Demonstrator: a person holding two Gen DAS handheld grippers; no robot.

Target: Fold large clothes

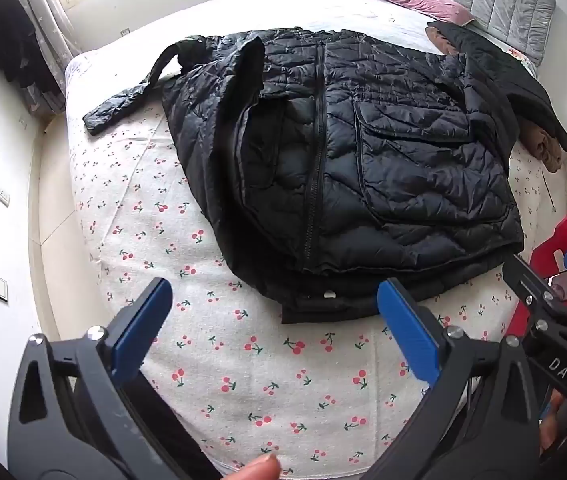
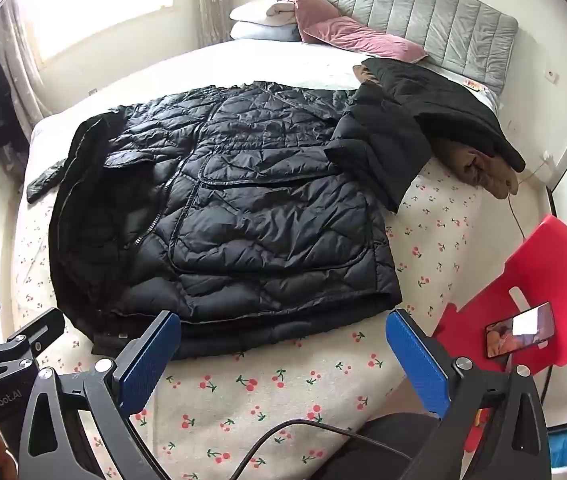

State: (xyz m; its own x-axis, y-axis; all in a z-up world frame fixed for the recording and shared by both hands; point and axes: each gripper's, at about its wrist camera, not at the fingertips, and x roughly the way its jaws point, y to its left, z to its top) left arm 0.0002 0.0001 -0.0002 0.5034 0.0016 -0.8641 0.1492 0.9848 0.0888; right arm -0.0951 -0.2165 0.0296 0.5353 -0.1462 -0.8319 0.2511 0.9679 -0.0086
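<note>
Right now your left gripper (image 1: 275, 324) hangs over the near part of the bed (image 1: 243, 392) with its blue fingers (image 1: 143, 320) spread wide and nothing between them, and your right gripper (image 2: 283, 350) does the same just beside it, its blue fingers (image 2: 417, 360) released and bare. You can see the right tool's black frame at the right edge of the left wrist view, and the left tool's frame at the left edge of the right wrist view, so the two sit close together, side by side. Beyond both sets of fingertips lies the black puffer jacket (image 1: 363, 168), spread across the middle of the cherry-print sheet (image 1: 219, 360) with its zipper (image 1: 317, 152) running from near to far and a large patch pocket (image 2: 267, 216) facing up. Its near hem sits just past your fingertips, not touching them. On the left side the front panel is turned over onto the body, and a thin black strap or sleeve end (image 1: 123, 100) trails off toward the far left of the bed. At the far right, a second dark garment (image 2: 435, 108) lies partly over the jacket's right shoulder, with a brown garment (image 2: 479, 168) bunched beneath it near the bed's right edge. Farther back you have a pink cushion (image 2: 347, 32), white pillows (image 2: 263, 20) and a grey padded headboard (image 2: 423, 16). To the near right stands a red chair (image 2: 523, 272) with a phone (image 2: 519, 330) lying on its seat, screen lit. A black cable (image 2: 283, 436) curls across the sheet below your right gripper.
</note>
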